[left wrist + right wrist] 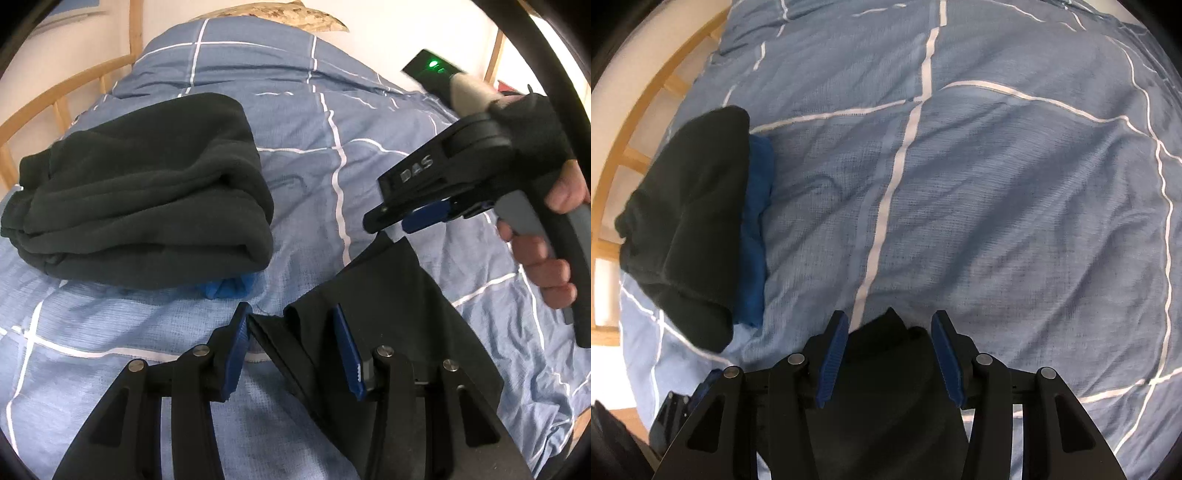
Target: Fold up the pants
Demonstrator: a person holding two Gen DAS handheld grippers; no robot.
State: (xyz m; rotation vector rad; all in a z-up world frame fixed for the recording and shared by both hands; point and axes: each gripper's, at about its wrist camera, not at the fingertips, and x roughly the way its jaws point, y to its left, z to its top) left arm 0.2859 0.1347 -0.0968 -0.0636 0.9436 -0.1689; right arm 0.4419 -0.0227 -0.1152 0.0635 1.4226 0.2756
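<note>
Pants of black cloth lie on the blue checked duvet of a bed, close below both tools. Left tool: pads spread, a fold of the cloth between them, grip uncertain. Right tool: pads likewise spread over black cloth. A folded dark garment rests apart, on blue fabric.

Below me spreads a bed under a blue duvet crossed with white lines. A curved wooden bedframe with slats runs along its left side, against a pale wall.
</note>
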